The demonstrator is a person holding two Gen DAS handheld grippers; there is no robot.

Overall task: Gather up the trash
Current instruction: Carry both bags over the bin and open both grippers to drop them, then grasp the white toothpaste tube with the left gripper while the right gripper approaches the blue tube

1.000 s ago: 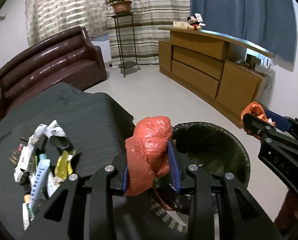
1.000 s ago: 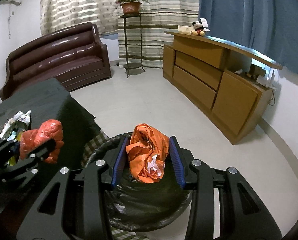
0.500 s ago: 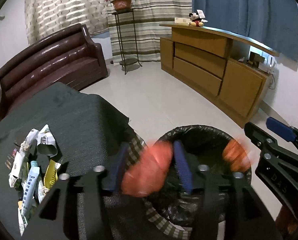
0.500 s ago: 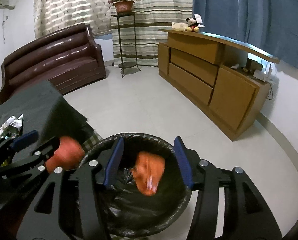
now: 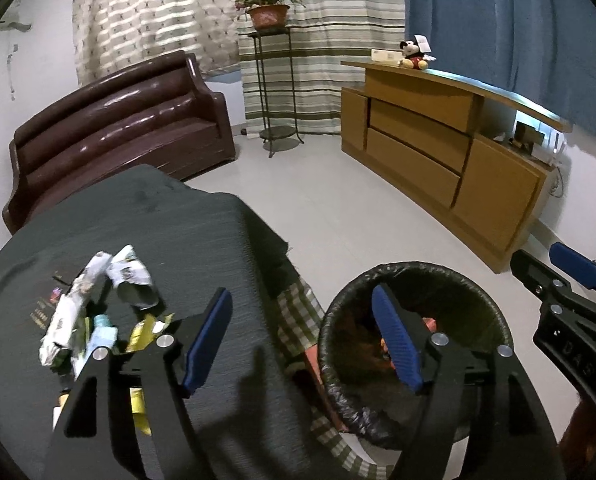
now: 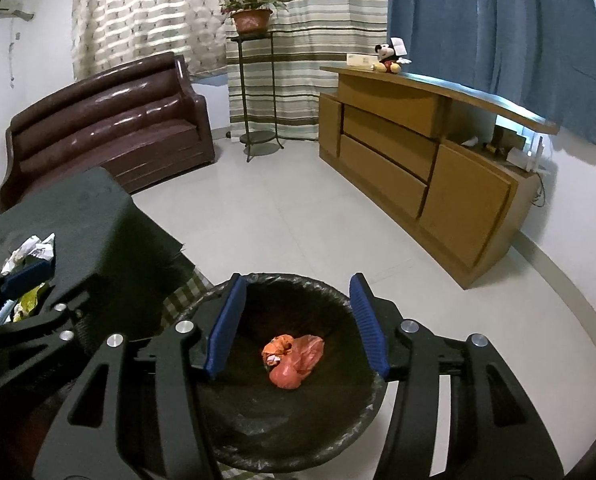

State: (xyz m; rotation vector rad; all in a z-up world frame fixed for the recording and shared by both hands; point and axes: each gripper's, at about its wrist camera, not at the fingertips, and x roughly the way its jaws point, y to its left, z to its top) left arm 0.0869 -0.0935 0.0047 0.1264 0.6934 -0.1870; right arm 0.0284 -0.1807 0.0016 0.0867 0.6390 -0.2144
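Observation:
A round bin with a black liner [image 6: 334,292] stands on the floor beside the table. Two crumpled orange-red plastic bags [image 6: 294,360] lie at its bottom. My right gripper [image 6: 296,324] is open and empty right above the bin mouth. My left gripper [image 5: 302,340] is open and empty, spanning the table edge and the bin's rim [image 5: 378,270]. A pile of wrappers and crumpled paper [image 5: 98,320] lies on the dark tablecloth [image 5: 158,216], left of my left gripper. The right gripper also shows at the right edge of the left wrist view [image 5: 570,280].
A brown leather sofa [image 5: 118,120] stands behind the table. A wooden sideboard [image 5: 438,140] runs along the right wall. A plant stand [image 5: 274,80] is by the curtains. Pale floor tiles [image 6: 298,220] lie between them.
Both grippers opened and let go of their orange bags, which fell into the bin. My left gripper moved back over the table edge.

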